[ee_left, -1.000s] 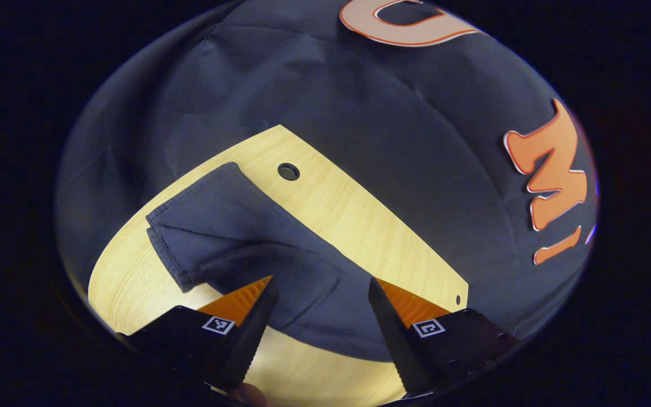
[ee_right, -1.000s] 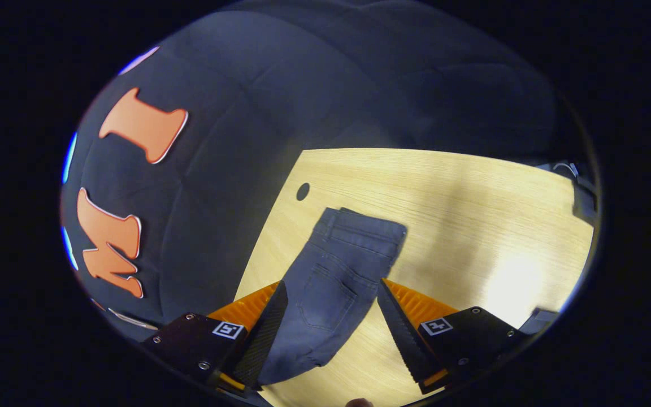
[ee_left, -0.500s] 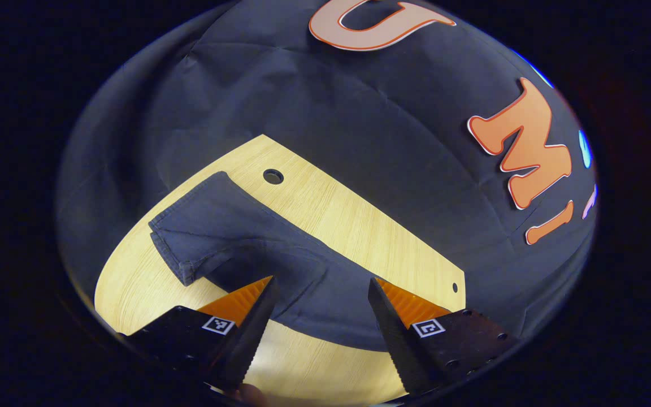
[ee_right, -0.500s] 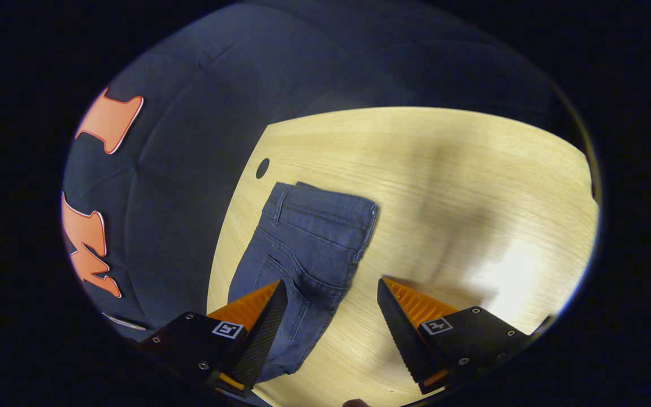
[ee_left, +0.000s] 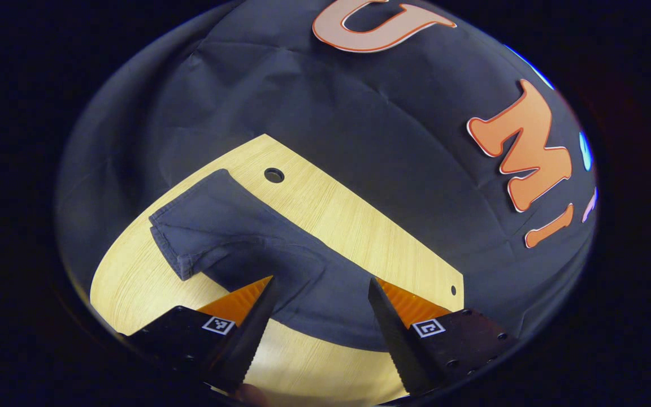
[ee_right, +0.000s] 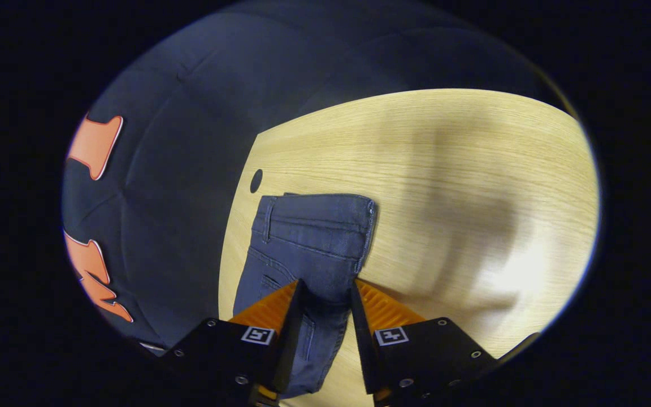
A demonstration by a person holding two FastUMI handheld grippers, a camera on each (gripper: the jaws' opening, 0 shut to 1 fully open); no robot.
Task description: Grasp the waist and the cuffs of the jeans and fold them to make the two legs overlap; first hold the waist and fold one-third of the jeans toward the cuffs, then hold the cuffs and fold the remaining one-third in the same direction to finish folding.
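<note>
Dim booth, glare patch on table (ee_right: 506, 271), soft shadows, fisheye-warped edges.

You'll find nothing readable here: the small square markers (ee_left: 217, 325) on each gripper's fingers carry coded patterns, not legible text.

Right gripper (ee_right: 325, 294): fingers, wide apart half a second ago, now drawn in to a narrow gap over the jeans (ee_right: 308, 243); contact unclear. Right gripper view: waistband shifted from upper centre toward frame centre, nearer the fingertips; more table (ee_right: 472, 169) exposed at right. Left gripper view: cuffs (ee_left: 181, 237) sit marginally higher.
</note>
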